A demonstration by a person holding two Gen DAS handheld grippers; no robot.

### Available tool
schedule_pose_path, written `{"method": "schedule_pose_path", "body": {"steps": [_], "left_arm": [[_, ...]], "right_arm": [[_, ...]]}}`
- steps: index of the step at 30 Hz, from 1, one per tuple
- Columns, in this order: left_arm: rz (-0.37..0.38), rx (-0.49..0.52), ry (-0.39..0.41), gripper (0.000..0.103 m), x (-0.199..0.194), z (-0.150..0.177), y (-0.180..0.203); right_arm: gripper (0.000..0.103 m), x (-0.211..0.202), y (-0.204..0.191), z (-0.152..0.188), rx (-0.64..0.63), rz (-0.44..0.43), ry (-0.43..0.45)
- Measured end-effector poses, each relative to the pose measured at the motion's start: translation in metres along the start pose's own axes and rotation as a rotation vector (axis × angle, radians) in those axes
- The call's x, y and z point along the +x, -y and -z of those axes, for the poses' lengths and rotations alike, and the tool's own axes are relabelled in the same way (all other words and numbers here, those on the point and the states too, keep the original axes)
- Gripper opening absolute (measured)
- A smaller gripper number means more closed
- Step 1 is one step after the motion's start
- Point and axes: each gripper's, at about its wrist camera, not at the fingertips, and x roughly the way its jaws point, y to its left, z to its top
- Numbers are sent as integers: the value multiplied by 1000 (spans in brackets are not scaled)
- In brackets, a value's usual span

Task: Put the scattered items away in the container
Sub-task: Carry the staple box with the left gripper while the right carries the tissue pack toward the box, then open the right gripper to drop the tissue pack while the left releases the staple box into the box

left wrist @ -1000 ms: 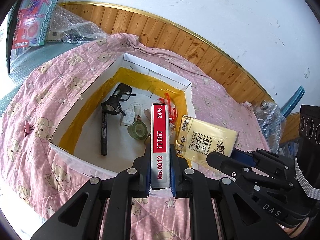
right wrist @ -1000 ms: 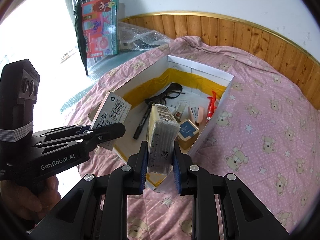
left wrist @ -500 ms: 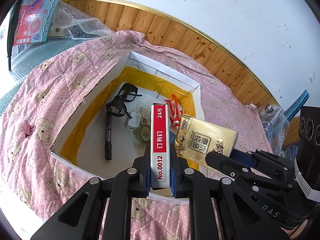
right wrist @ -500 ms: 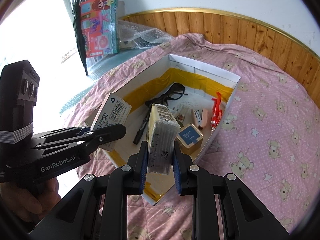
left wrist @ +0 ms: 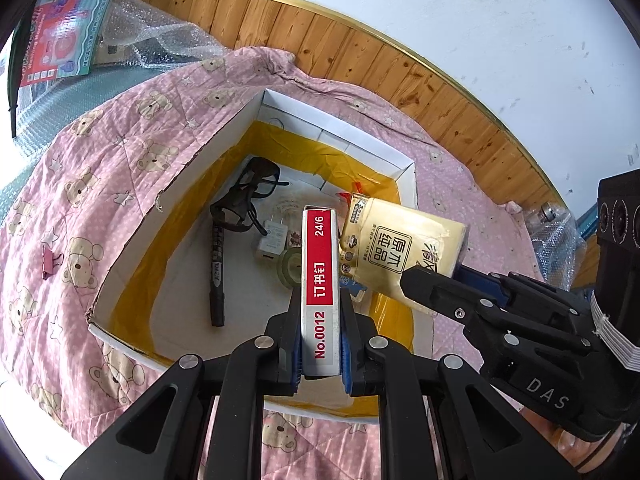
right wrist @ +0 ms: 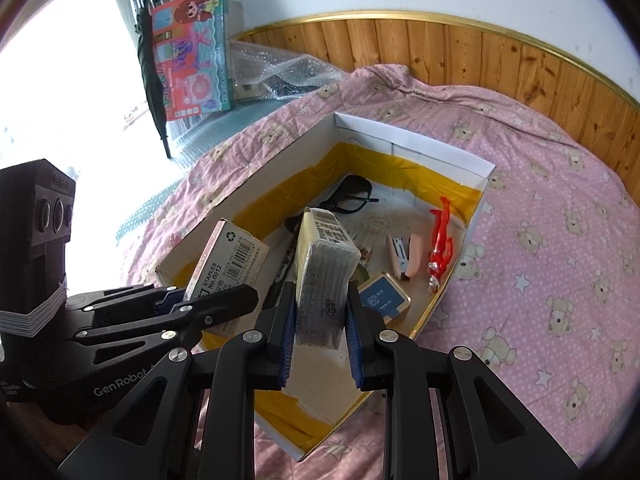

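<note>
Both tongs were poised above the open cardboard box (left wrist: 404, 168), which lay on a pink bear-print quilt (right wrist: 560, 240) spread over the bed. The left tongs (left wrist: 320, 344) were clamped on the narrow sides of a staple box (left wrist: 320, 280), held on edge over the near half of the box, presumably so that it could drop in without fouling the contents. The right tongs (right wrist: 320, 332) gripped a yellow tissue pack (right wrist: 324, 268) by its soft flanks, above the box's near right portion.

Inside the box lay black glasses (left wrist: 256, 192) toward the far wall, a black marker (left wrist: 217, 268) near the left wall, a white charger plug (left wrist: 272, 240) and a tape roll (left wrist: 290, 268) at the middle; the right wrist view added a pink stapler (right wrist: 408, 256), a red figure (right wrist: 440, 240) along the right wall, and a blue-faced tin (right wrist: 384, 296).

A pink binder clip (left wrist: 50, 262) remained outside the box, on the quilt to its left. The task appeared well advanced, with two releases pending.
</note>
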Motion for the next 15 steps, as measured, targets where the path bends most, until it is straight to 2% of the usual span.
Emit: {"method": "schedule_pose_path", "body": {"steps": [15], "left_arm": [[-22,-17,-34,16,18,-10,-8]], "right_arm": [[24,23,6,-28,-4,1,-4]]}}
